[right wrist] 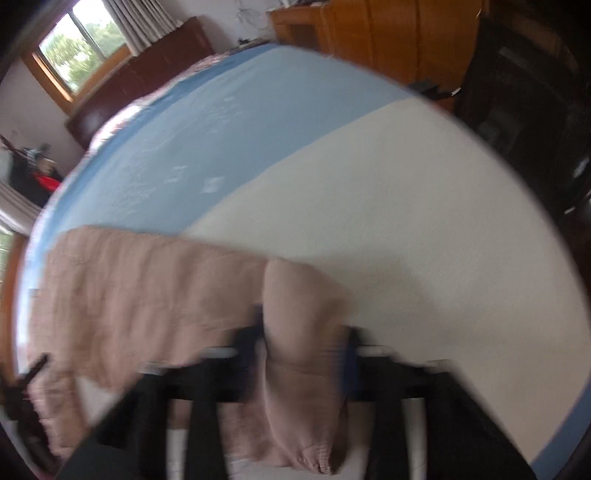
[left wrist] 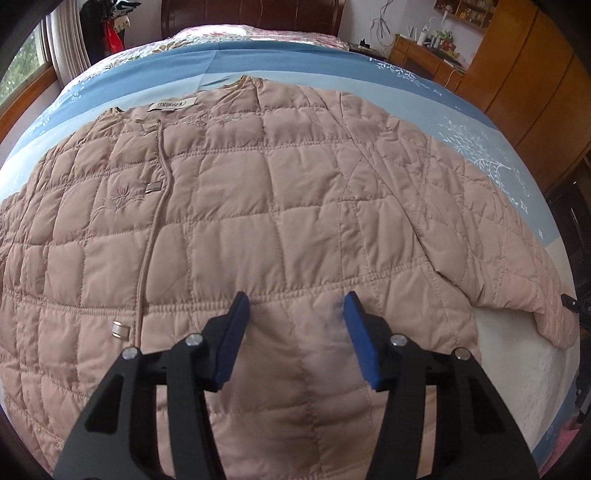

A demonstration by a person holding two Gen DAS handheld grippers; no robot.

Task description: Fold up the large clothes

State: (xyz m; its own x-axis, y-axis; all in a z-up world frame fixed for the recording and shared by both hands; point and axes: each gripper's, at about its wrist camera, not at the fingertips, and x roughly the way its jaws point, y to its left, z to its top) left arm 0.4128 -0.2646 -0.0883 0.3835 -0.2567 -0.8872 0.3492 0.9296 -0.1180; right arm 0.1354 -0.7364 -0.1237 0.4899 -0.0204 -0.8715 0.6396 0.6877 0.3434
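A pale pink quilted jacket (left wrist: 258,206) lies spread flat on the bed, collar label toward the headboard, one sleeve (left wrist: 491,258) stretched to the right. My left gripper (left wrist: 295,306) hovers open just over the jacket's waist seam, nothing between its blue pads. In the blurred right wrist view, my right gripper (right wrist: 301,343) is shut on the jacket's sleeve (right wrist: 299,314), whose cuff end hangs bunched between the fingers. The rest of the jacket (right wrist: 140,288) stretches away to the left.
The bed sheet (left wrist: 461,122) is blue with white flower print and a cream band (right wrist: 406,221) near the foot. A dark wooden headboard (left wrist: 251,14), orange wooden wardrobes (left wrist: 532,74) at right and a window (right wrist: 81,48) ring the bed.
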